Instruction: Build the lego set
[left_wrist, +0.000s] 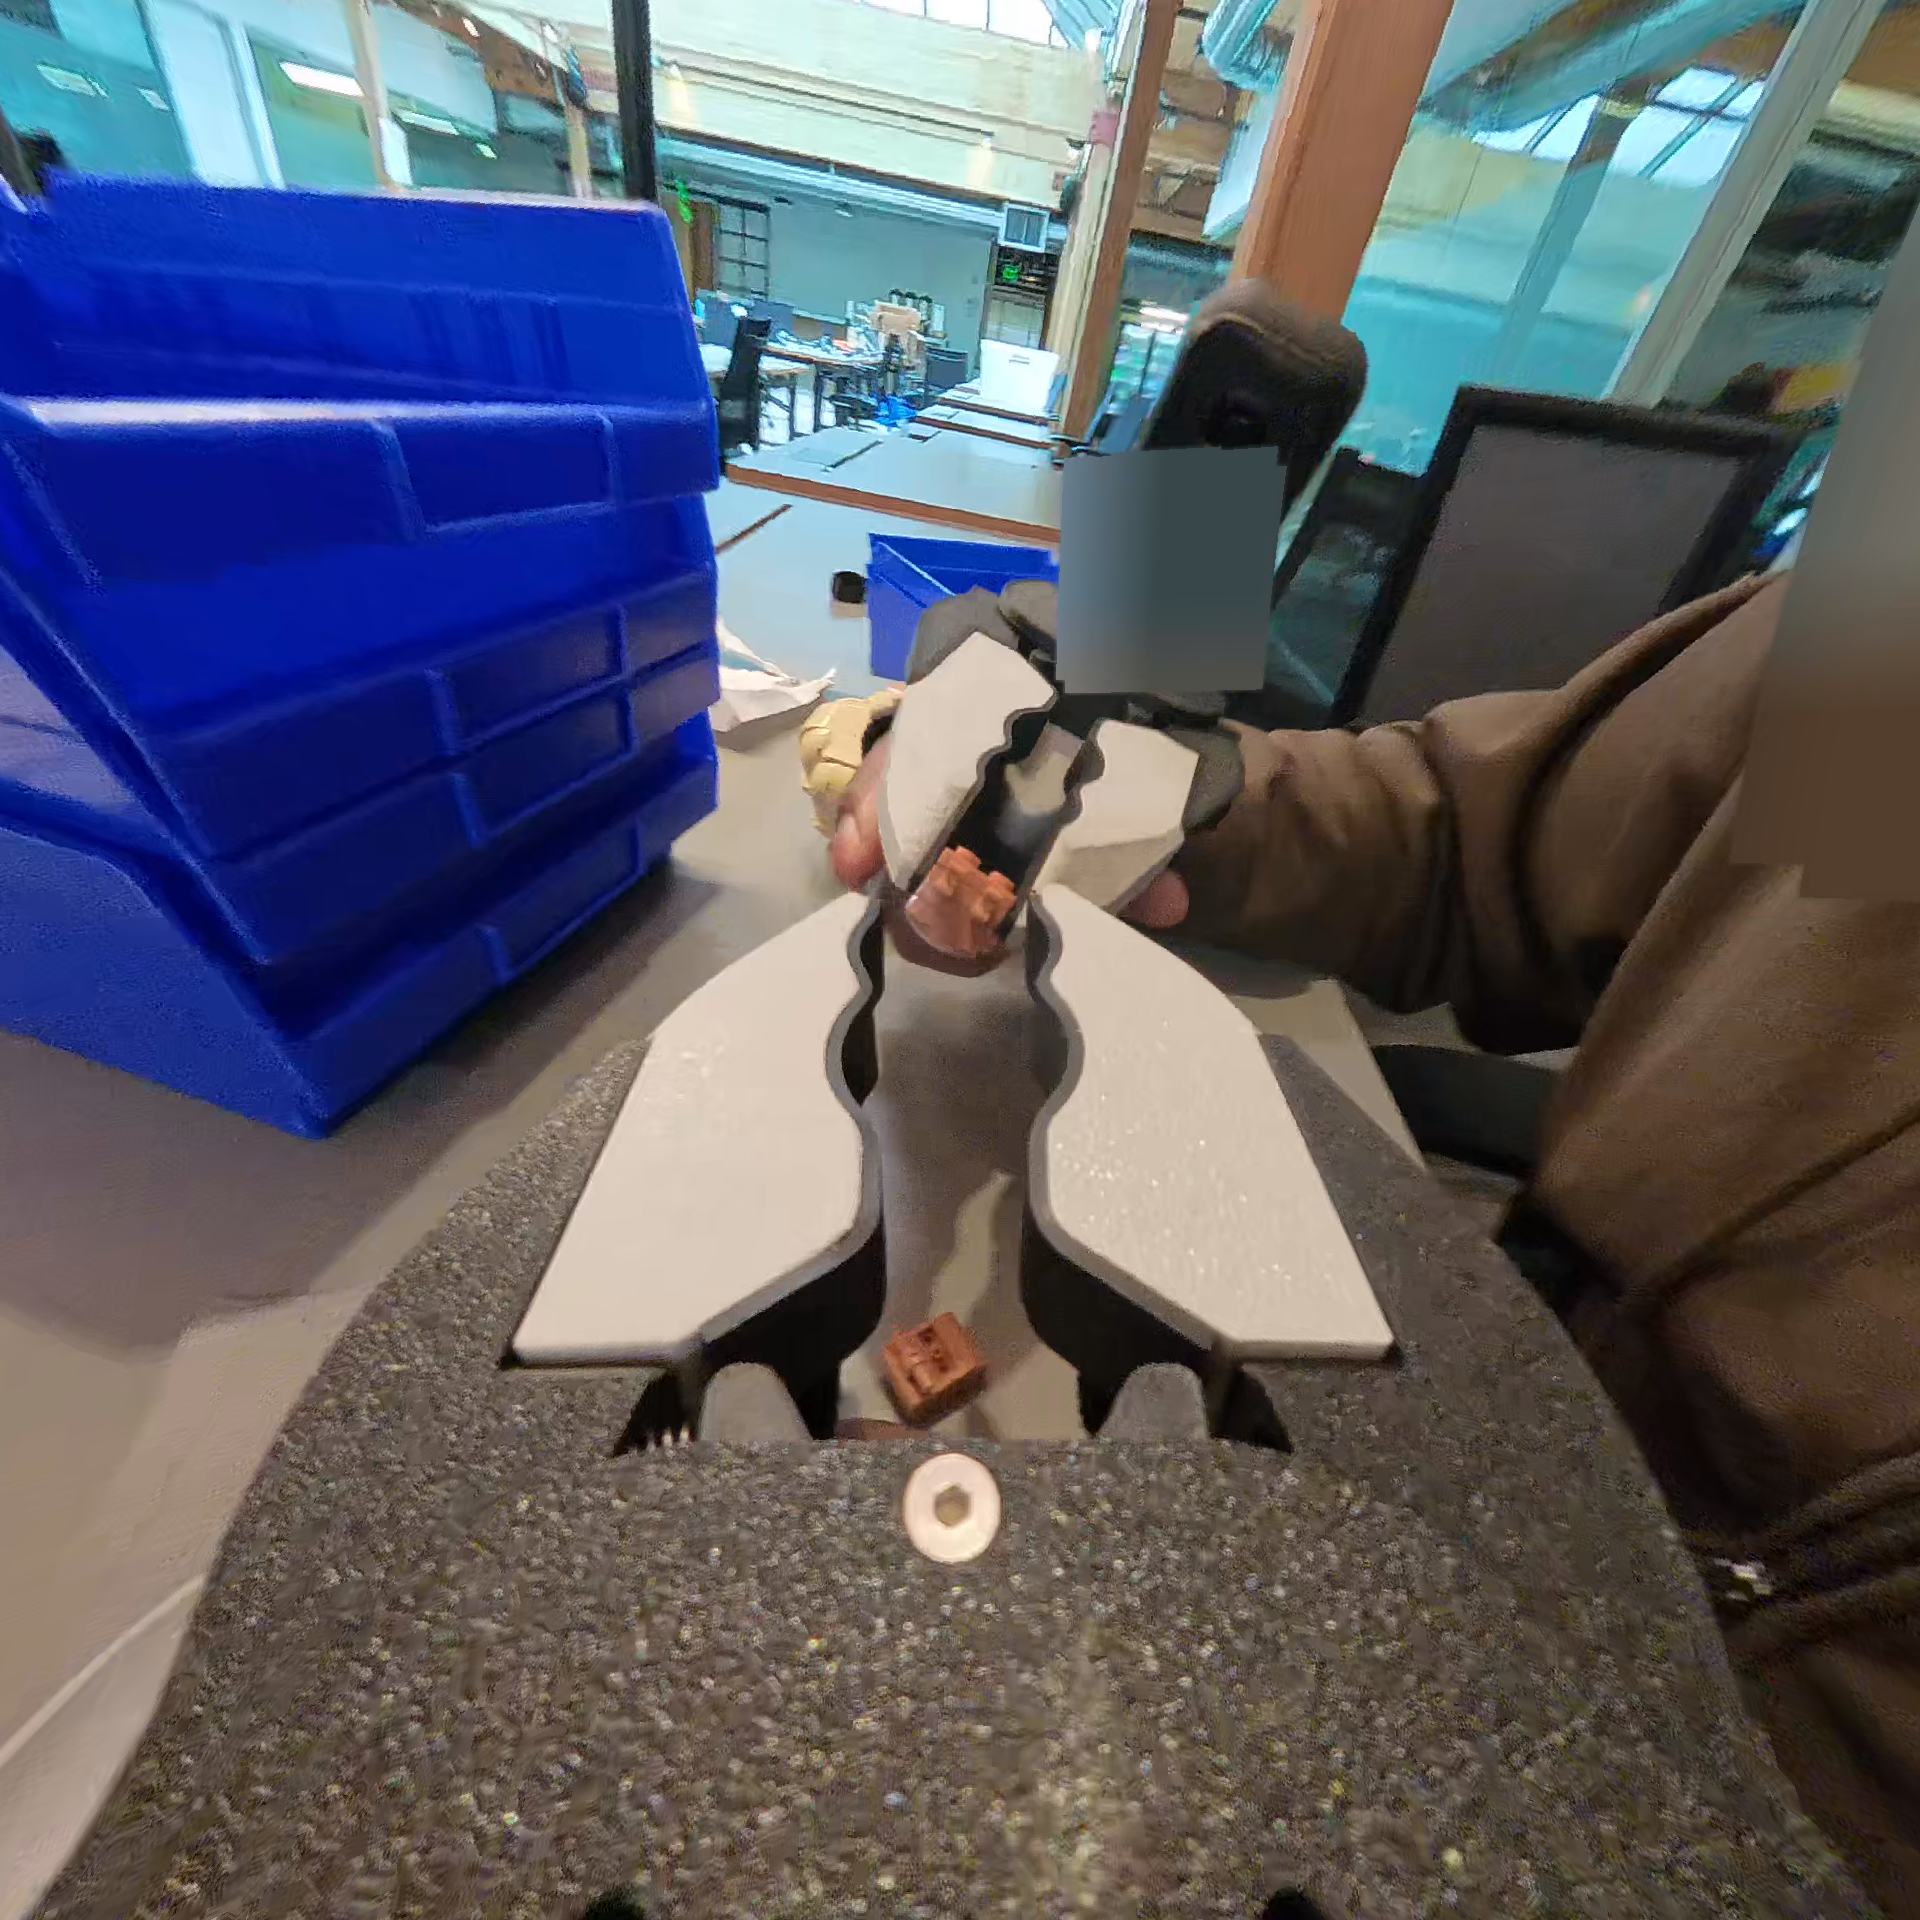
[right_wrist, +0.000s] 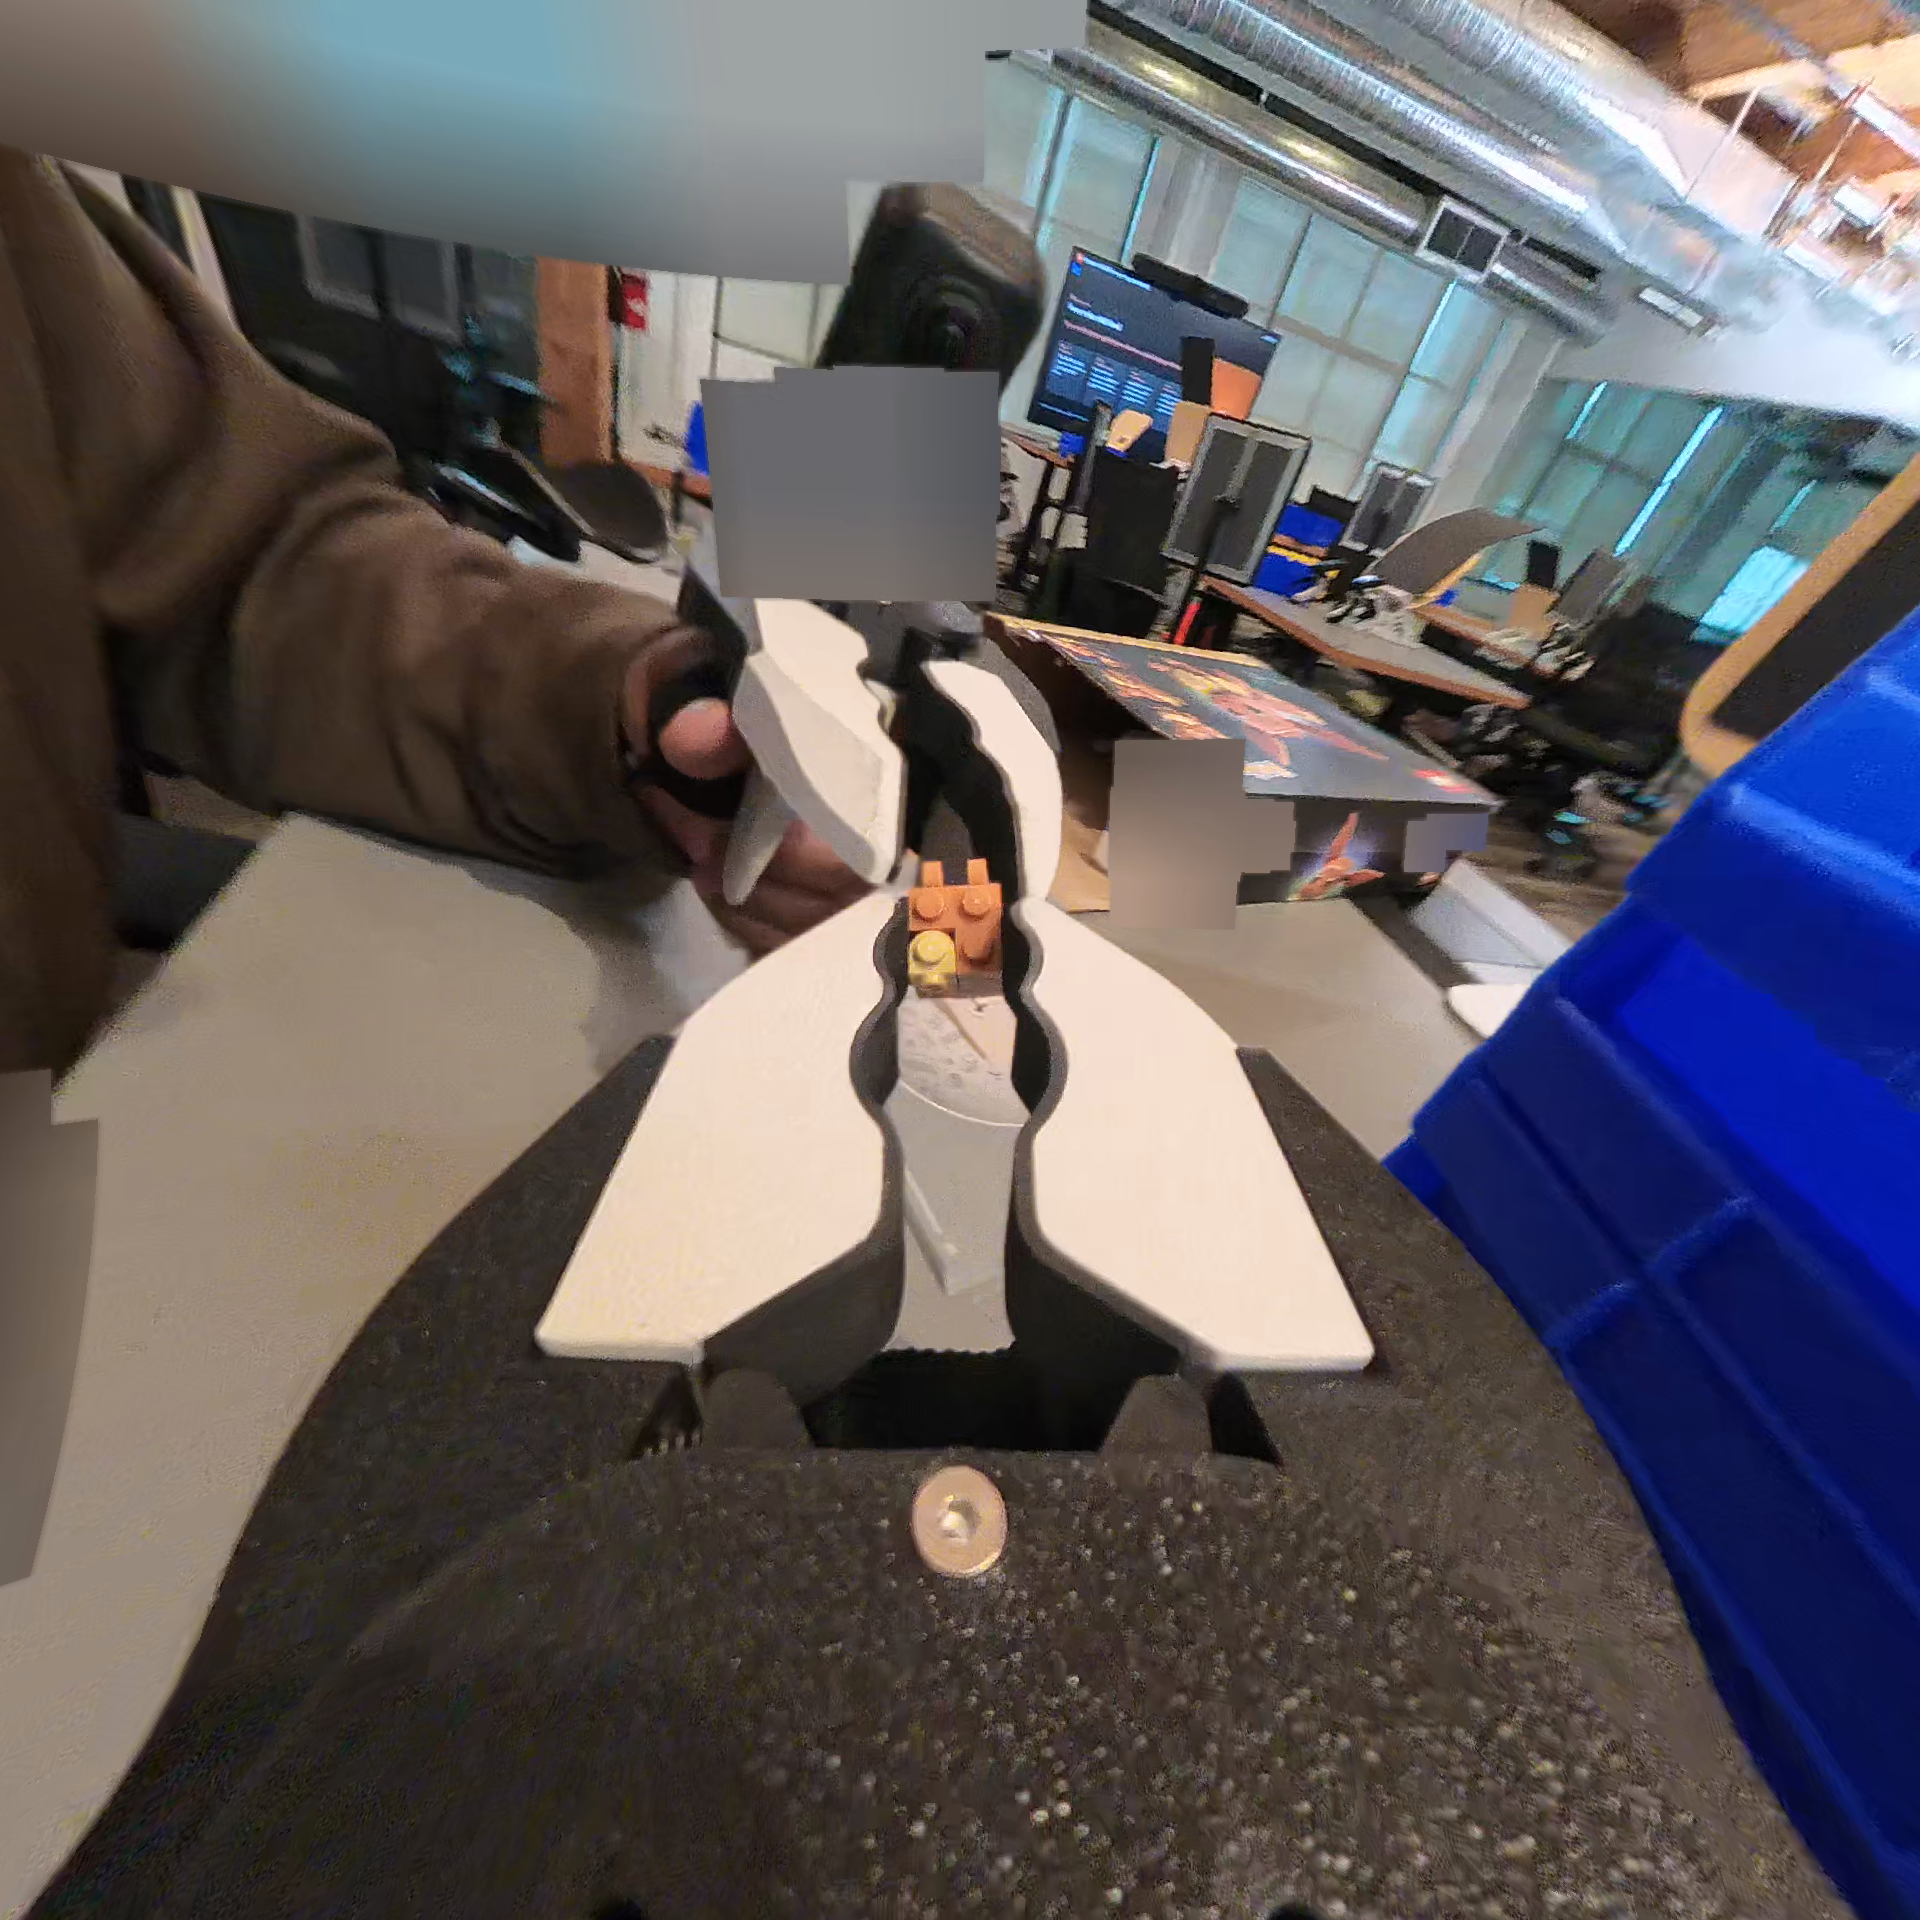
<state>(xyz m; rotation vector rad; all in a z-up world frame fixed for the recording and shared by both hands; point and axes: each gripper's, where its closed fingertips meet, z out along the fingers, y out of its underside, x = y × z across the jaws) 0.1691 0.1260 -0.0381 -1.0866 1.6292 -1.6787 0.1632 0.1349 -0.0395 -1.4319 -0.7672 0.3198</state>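
A: Left wrist view. Left gripper (left_wrist: 951, 940) tips meet the right gripper (left_wrist: 961, 883) head-on above the grey tabletop (left_wrist: 156, 1195). A small brown lego assembly (left_wrist: 961, 904) sits where the four tips converge; the right gripper's fingers are pinched on it. Whether the left one grips it too, cannot tell, its tips stand a little apart beside the piece.

B: Anything loose?

A: One brown lego piece (left_wrist: 932, 1380) lying on the tabletop, seen low between the left fingers. Stack of blue bins (left_wrist: 343, 644) to the left, a tan lego lump (left_wrist: 836, 753) behind the far hand (left_wrist: 862, 831).

B: Right wrist view?

A: Right gripper (right_wrist: 954, 935) pressed onto the orange-brown lego assembly (right_wrist: 956, 914), a yellow piece (right_wrist: 932, 958) stuck to its near face. Left gripper (right_wrist: 940, 831) comes in from above, tips close on either side of the studs; contact unclear. Blue bin (right_wrist: 1714, 1195) at right, lego box (right_wrist: 1247, 717) farther back.
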